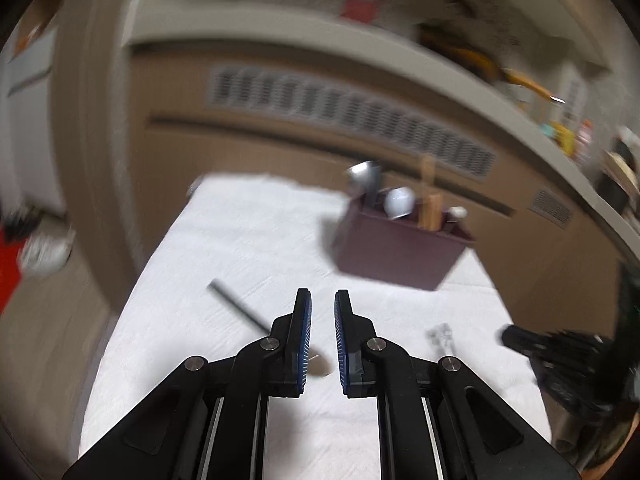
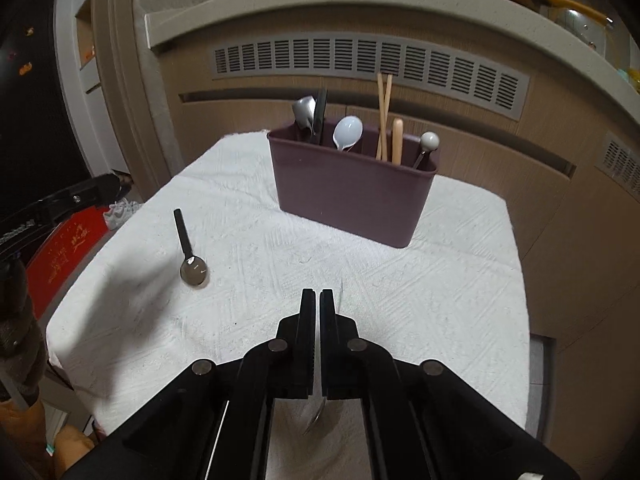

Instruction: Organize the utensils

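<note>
A maroon utensil caddy [image 2: 352,196] stands at the back of the white-clothed table [image 2: 440,300]; it holds spoons, chopsticks and other utensils. It also shows, blurred, in the left wrist view [image 1: 396,256]. A black-handled spoon [image 2: 188,248] lies on the cloth at the left; in the left wrist view its handle [image 1: 236,304] runs just left of my left gripper [image 1: 323,300], which is open and empty above it. My right gripper [image 2: 319,300] is shut on a thin metal utensil [image 2: 316,416], seen edge-on between the pads, low over the near middle of the table.
A beige cabinet with vent grilles [image 2: 368,60] rises right behind the table. The right gripper's black body [image 1: 560,356] sits at the right edge of the left wrist view. A red box [image 2: 60,256] and shoes lie on the floor to the left.
</note>
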Demonstrator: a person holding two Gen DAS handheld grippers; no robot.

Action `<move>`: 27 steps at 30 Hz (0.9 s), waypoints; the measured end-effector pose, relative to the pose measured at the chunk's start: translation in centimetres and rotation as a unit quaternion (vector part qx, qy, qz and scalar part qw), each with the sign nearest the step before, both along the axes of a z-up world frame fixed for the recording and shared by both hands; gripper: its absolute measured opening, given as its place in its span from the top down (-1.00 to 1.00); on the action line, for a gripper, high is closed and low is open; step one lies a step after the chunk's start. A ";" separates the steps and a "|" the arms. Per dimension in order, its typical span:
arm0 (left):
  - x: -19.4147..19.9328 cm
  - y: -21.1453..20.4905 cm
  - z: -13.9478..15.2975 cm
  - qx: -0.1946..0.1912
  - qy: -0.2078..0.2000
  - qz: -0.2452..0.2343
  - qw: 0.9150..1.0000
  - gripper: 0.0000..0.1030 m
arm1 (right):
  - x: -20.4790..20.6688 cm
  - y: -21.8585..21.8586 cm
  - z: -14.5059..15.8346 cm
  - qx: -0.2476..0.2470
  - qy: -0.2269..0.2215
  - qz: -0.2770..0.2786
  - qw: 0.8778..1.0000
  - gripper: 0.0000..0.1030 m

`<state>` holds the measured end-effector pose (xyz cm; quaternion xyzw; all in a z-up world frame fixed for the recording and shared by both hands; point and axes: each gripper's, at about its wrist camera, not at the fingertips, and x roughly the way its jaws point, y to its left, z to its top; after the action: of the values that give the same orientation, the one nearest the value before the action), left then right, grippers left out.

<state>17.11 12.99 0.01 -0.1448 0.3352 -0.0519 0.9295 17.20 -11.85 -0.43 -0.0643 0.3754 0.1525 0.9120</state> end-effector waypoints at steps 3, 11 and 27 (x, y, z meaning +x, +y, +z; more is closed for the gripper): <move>1.9 2.3 -2.1 -0.030 0.068 0.032 0.997 0.72 | 0.5 -0.6 -0.1 0.004 0.005 -0.003 1.000 0.98; 2.9 -3.2 -6.6 0.074 0.112 -0.091 0.987 0.07 | 1.1 -0.2 -3.2 -0.012 0.037 0.016 0.999 0.92; 12.0 4.9 -9.7 0.011 0.212 0.112 0.971 -0.19 | 0.9 -0.8 -7.0 -0.031 0.071 0.014 0.997 0.59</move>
<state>29.11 17.84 -9.65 -0.1789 0.5067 0.0884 0.8387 18.12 -12.65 -7.44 -0.0872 0.4426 0.1573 0.8785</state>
